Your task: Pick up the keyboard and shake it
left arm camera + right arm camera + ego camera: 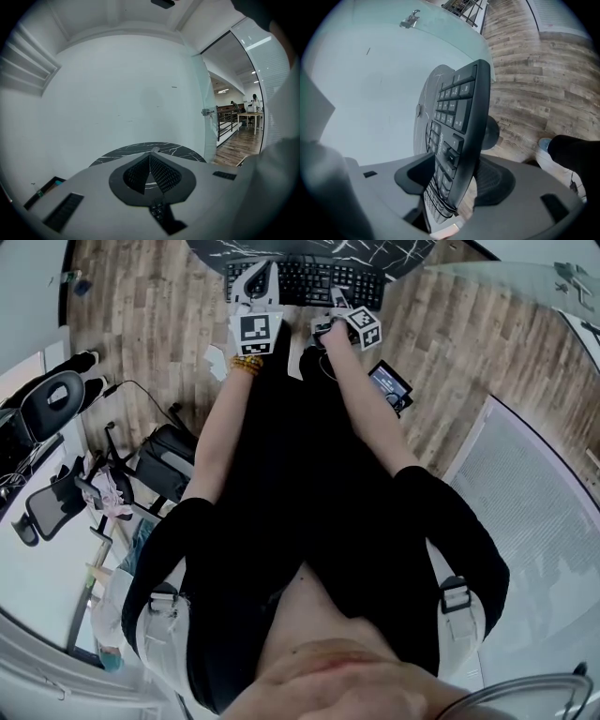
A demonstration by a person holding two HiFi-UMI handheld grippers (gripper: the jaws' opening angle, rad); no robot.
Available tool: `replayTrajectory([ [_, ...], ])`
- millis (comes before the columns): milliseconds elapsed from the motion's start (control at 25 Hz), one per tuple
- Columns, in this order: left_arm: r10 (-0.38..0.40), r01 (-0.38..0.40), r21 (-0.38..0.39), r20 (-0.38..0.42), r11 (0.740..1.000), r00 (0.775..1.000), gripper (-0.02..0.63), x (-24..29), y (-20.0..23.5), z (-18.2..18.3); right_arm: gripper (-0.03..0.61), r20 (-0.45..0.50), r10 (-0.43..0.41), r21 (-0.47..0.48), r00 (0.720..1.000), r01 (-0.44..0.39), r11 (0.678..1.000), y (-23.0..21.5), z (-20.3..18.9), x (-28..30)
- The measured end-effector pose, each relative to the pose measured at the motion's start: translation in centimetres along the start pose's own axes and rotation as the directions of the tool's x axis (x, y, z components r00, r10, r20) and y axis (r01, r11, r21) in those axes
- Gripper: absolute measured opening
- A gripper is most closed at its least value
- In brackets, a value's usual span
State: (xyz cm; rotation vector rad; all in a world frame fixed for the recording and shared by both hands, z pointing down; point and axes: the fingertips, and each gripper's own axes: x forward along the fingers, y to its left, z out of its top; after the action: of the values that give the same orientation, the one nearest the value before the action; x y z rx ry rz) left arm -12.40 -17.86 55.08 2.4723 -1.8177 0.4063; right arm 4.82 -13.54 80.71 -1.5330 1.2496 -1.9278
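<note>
Right now the long black computer keyboard is lying along the near edge of the round dark marble-patterned desk, at the far end of the head view, beyond the person's outstretched forearms. The left gripper is sitting over the keyboard's left end. In its own view its jaws are meeting at the tips, closed with nothing pinched between them, while a few dark keys are showing low down beneath them and the desk top is showing just beyond. The right gripper is reaching in at the keyboard's right end. Its jaws are standing wide apart with that end of the keyboard edge-on between them, and a gap is showing between the left pad and the key faces. A wooden plank floor is spreading around the desk, and a black office chair is standing well off to the left.
</note>
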Motion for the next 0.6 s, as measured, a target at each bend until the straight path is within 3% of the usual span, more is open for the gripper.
replayTrajectory([
  [600,-0.038,0.038,0.006,0.032,0.999,0.999,0.014,0.1,-4.0,0.8,0.236,-0.057,-0.056,-0.070,0.997,0.052,0.996,-0.9,0.3,-2.2],
])
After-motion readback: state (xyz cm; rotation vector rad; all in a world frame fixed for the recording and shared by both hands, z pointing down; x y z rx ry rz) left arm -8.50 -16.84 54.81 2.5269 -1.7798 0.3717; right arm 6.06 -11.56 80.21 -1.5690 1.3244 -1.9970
